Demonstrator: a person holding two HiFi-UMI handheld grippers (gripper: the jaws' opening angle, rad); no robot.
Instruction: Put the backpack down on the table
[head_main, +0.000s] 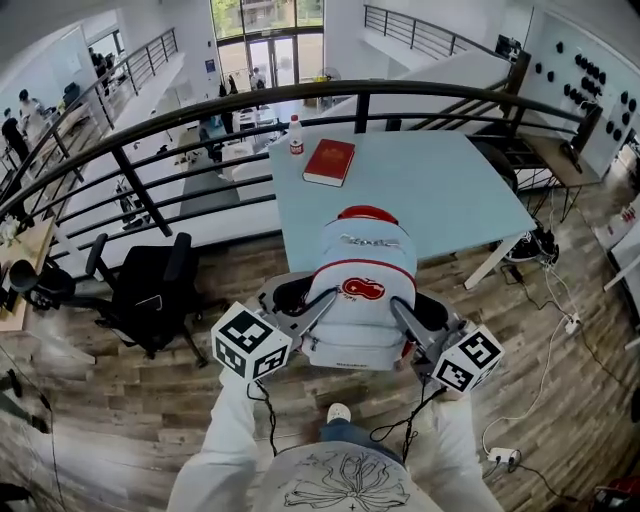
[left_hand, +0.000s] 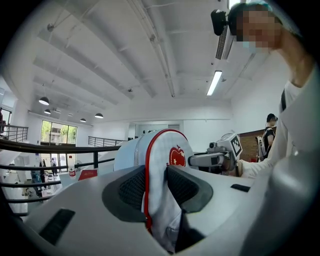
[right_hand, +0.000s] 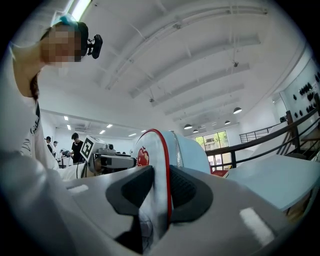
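A pale blue and white backpack (head_main: 360, 290) with red trim and a red apple badge hangs in the air between my two grippers, over the wooden floor at the near edge of the light blue table (head_main: 440, 190). My left gripper (head_main: 300, 300) is shut on the backpack's left side edge (left_hand: 157, 170). My right gripper (head_main: 415, 315) is shut on its right side edge (right_hand: 160, 175). In the left gripper view the red-piped fabric sits pinched between the black pads (left_hand: 132, 189); in the right gripper view the pads (right_hand: 187, 192) pinch it the same way.
A red book (head_main: 329, 161) and a small bottle (head_main: 296, 136) lie at the table's far left corner. A black railing (head_main: 200, 110) runs behind the table. A black office chair (head_main: 150, 290) stands at the left. Cables and a power strip (head_main: 500, 456) lie on the floor at the right.
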